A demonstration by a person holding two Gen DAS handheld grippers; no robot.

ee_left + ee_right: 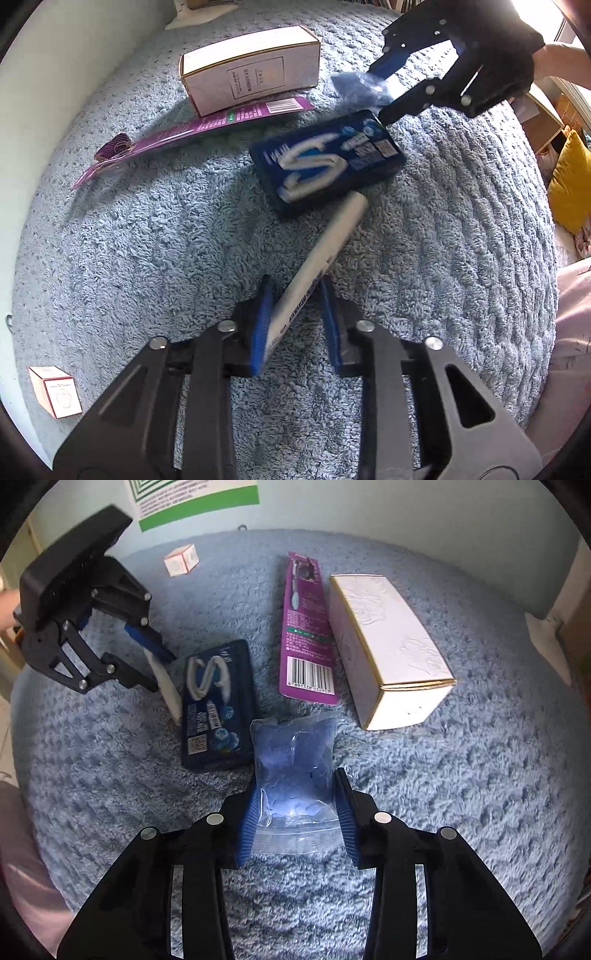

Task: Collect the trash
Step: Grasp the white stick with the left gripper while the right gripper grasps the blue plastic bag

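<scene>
Blue-padded left gripper [295, 314] clamps the white tube [317, 258] while the right gripper [299, 812] pinches the clear bag [295, 768]; grasping step, lifting both comes next.

Two hand-held tools point steeply down, each with something between its blue pads. The left tool [295, 295] has its jaws drawn narrow on a white tube [321, 254], which slants away toward one o'clock in its own camera view. The right tool [295, 805] stands somewhat wider, its pads pressing both sides of a clear bag [295, 775]. From the left camera the right tool sits at one o'clock, with a bare hand [561, 59] behind its black body. From the right camera the left tool appears at ten o'clock, fingers angled toward four o'clock.
</scene>
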